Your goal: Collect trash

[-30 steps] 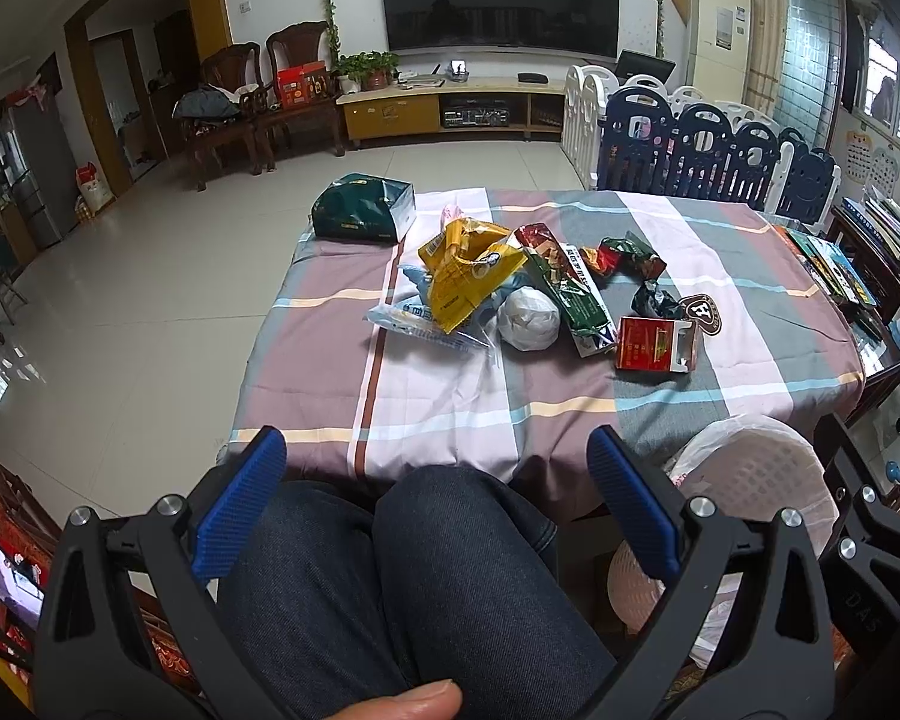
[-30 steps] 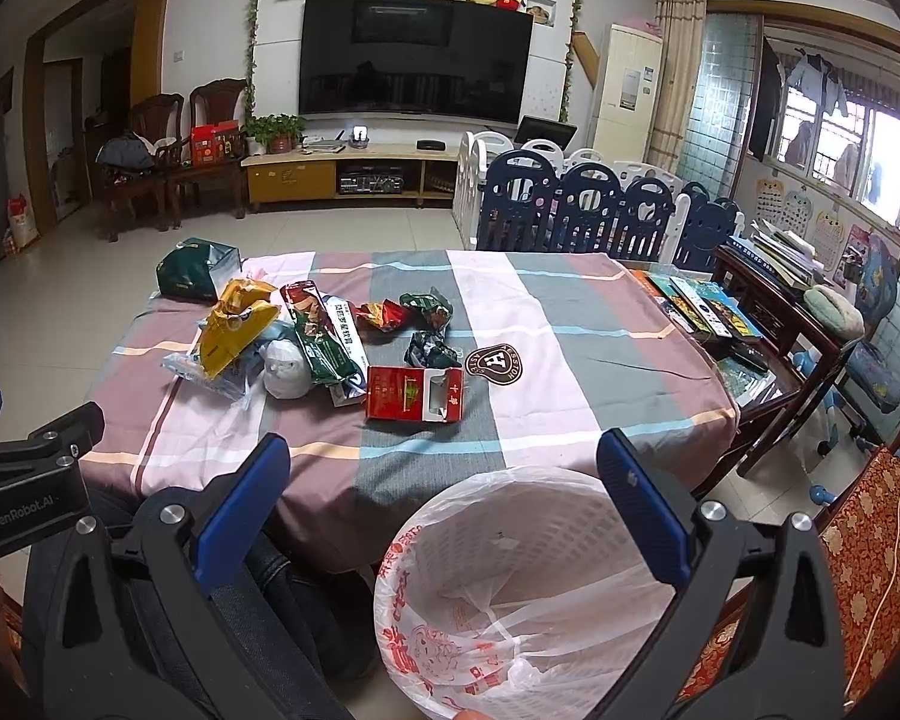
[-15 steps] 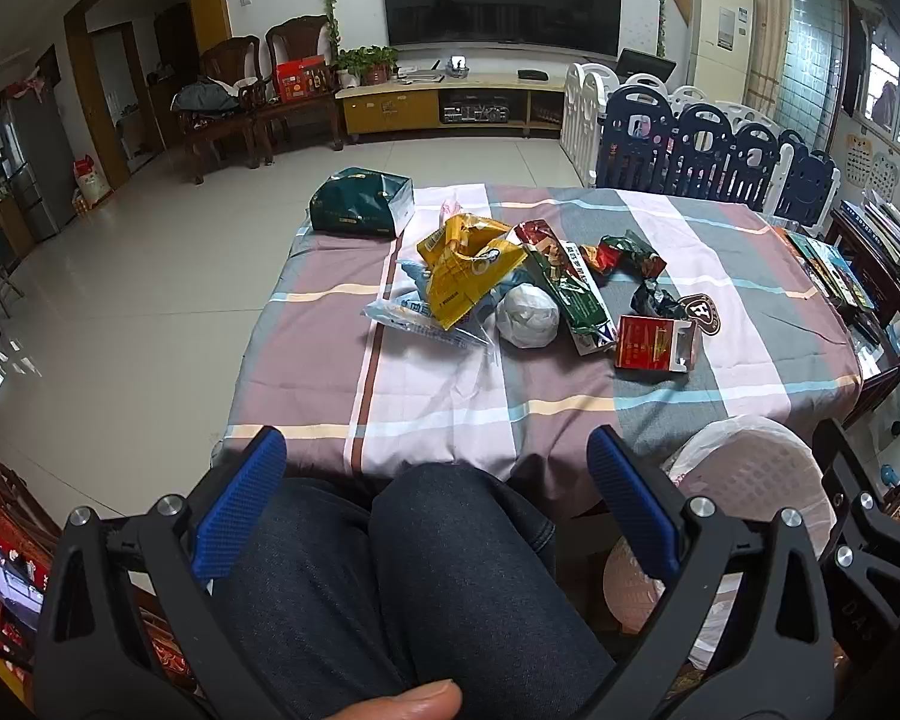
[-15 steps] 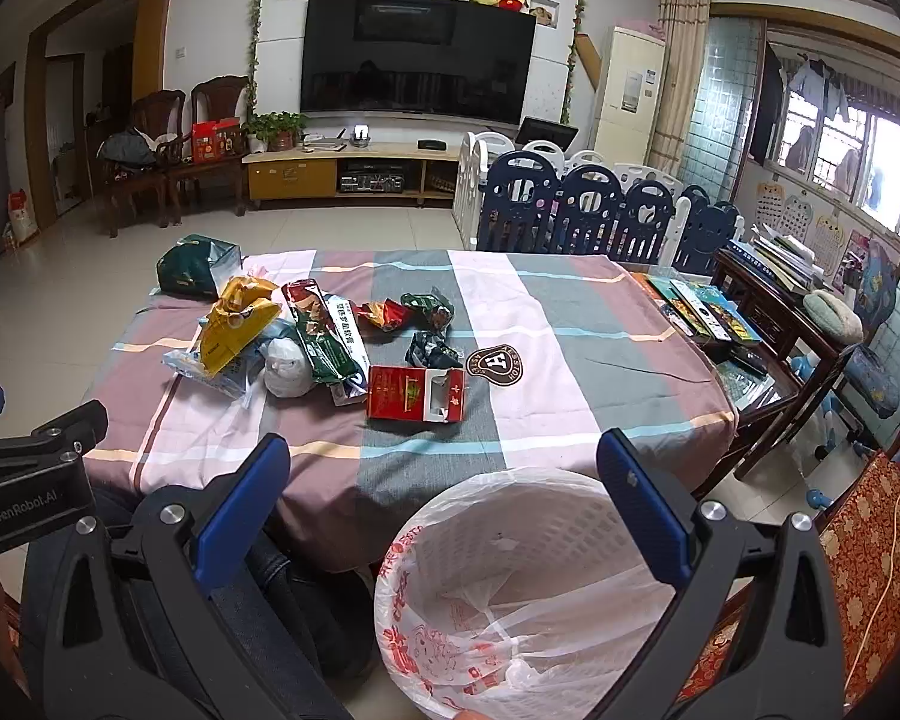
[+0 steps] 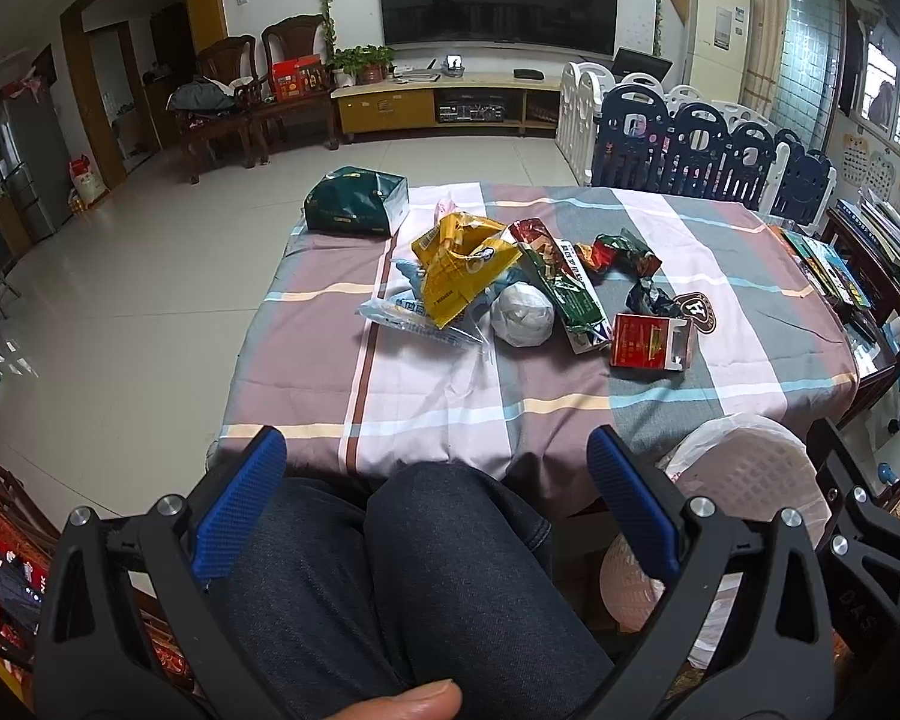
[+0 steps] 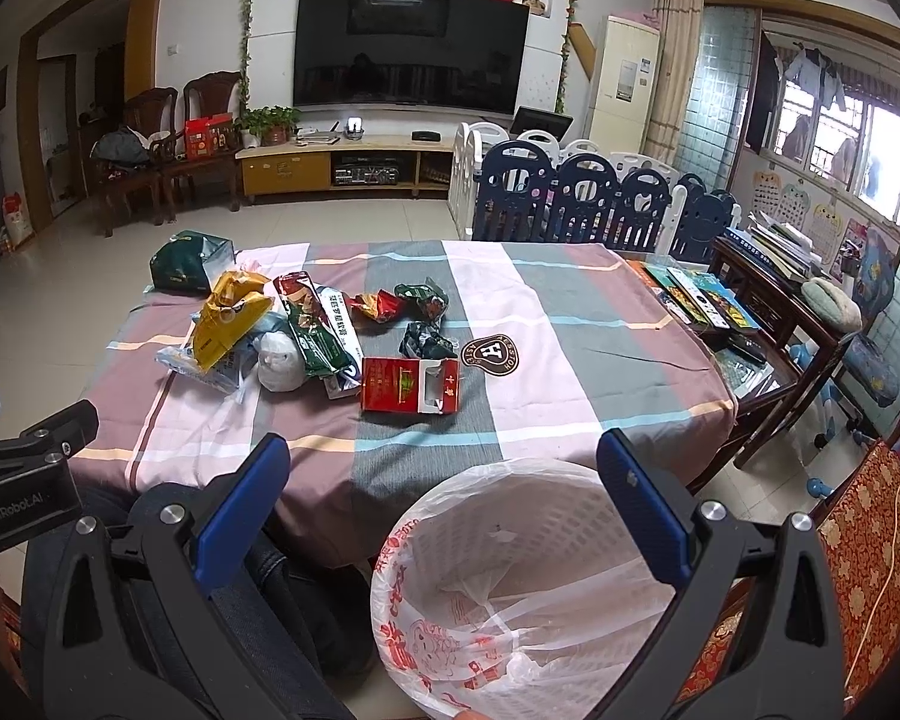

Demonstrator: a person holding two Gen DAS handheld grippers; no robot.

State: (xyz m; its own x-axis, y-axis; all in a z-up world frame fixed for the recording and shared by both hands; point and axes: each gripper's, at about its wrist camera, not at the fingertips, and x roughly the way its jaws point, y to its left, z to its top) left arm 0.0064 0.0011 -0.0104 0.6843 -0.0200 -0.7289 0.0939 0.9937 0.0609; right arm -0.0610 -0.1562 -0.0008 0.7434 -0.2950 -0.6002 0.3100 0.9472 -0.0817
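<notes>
Blue-padded and spread wide, our left gripper [image 5: 437,468] hangs over our denim-clad knees [image 5: 426,564] with nothing between its fingers, and our right gripper [image 6: 444,474] stands just as wide and just as empty above the white lattice bin [image 6: 510,546], whose plastic liner [image 6: 426,648] carries red print. That bin sits on the floor against the near edge of the table, which wears a checked cloth [image 5: 438,396] of mauve, pink and grey. Further along the cloth lies the trash, well apart from both grippers: a red carton [image 6: 411,387] nearest us, a white balled-up bag [image 5: 522,315] beside a clear plastic wrapper [image 5: 417,324], a yellow snack bag [image 5: 459,273] lying over that wrapper, a long green packet [image 5: 561,285], and small crumpled foil wrappers [image 6: 402,303] behind. A dark green box [image 5: 354,210] rests at the far left corner. Beyond stand a blue-and-white playpen fence [image 6: 576,198] and a wall-mounted television [image 6: 408,57].
</notes>
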